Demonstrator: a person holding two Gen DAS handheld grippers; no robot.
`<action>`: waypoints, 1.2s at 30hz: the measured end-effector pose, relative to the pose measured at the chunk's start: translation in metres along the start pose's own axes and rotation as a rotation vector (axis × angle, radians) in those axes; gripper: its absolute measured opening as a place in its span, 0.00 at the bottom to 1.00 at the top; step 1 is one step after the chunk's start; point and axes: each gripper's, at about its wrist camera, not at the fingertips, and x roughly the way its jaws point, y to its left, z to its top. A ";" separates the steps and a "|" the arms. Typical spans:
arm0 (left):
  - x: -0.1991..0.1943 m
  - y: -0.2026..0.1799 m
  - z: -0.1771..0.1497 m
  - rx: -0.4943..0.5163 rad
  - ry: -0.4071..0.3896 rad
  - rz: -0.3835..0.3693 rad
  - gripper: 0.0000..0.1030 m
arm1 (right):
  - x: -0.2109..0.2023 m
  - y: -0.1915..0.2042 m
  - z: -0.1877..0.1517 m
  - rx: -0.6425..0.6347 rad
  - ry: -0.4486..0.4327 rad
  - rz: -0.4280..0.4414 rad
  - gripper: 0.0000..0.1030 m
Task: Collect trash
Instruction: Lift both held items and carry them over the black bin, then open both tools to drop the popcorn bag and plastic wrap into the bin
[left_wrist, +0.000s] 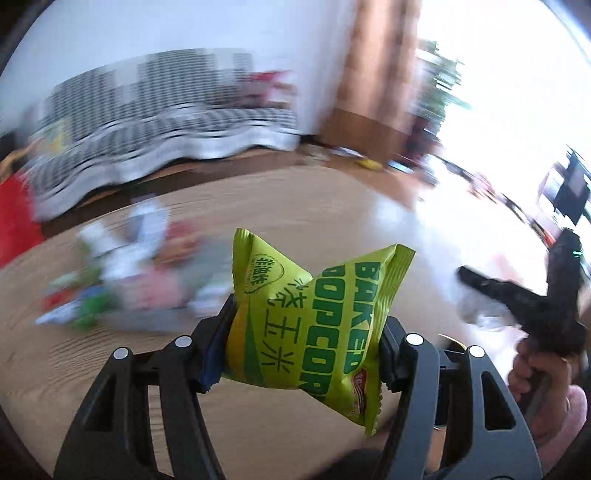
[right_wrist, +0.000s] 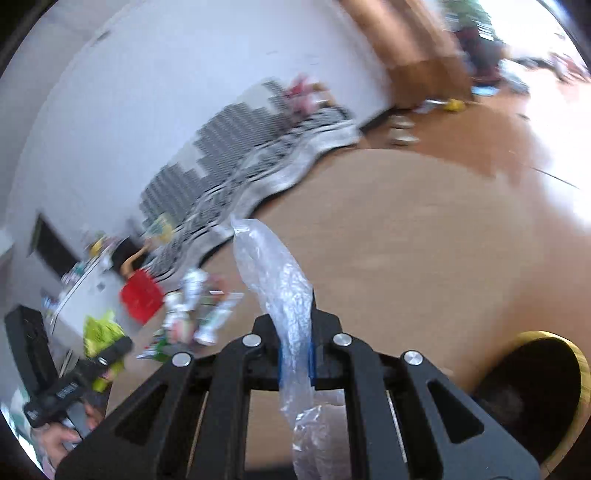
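A green "Baked Popcorn" snack bag (left_wrist: 310, 317) stands pinched between the pads of my left gripper (left_wrist: 303, 332), above a round wooden table (left_wrist: 295, 206). My right gripper (right_wrist: 295, 354) is shut on a crumpled strip of clear plastic wrap (right_wrist: 280, 280), which sticks out past the fingertips and trails back under them. Each wrist view also catches the other tool: the right gripper (left_wrist: 480, 282) at the right edge, held by a hand (left_wrist: 535, 369), and the left gripper (right_wrist: 110, 350) low on the left with the green bag (right_wrist: 99, 332).
A blurred pile of wrappers and small packs (right_wrist: 192, 310) lies on the table's far left. A black bin with a gold rim (right_wrist: 580, 369) stands at the lower right. Beyond the table are a red object (right_wrist: 142, 295) and a sofa under a checked cover (right_wrist: 240, 162).
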 end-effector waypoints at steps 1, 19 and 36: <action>0.006 -0.027 0.002 0.034 0.008 -0.040 0.61 | -0.020 -0.030 -0.001 0.040 -0.001 -0.027 0.08; 0.191 -0.253 -0.149 0.327 0.573 -0.255 0.60 | -0.075 -0.251 -0.074 0.446 0.104 -0.194 0.08; 0.205 -0.237 -0.130 0.118 0.473 -0.325 0.94 | -0.096 -0.271 -0.068 0.564 0.010 -0.333 0.95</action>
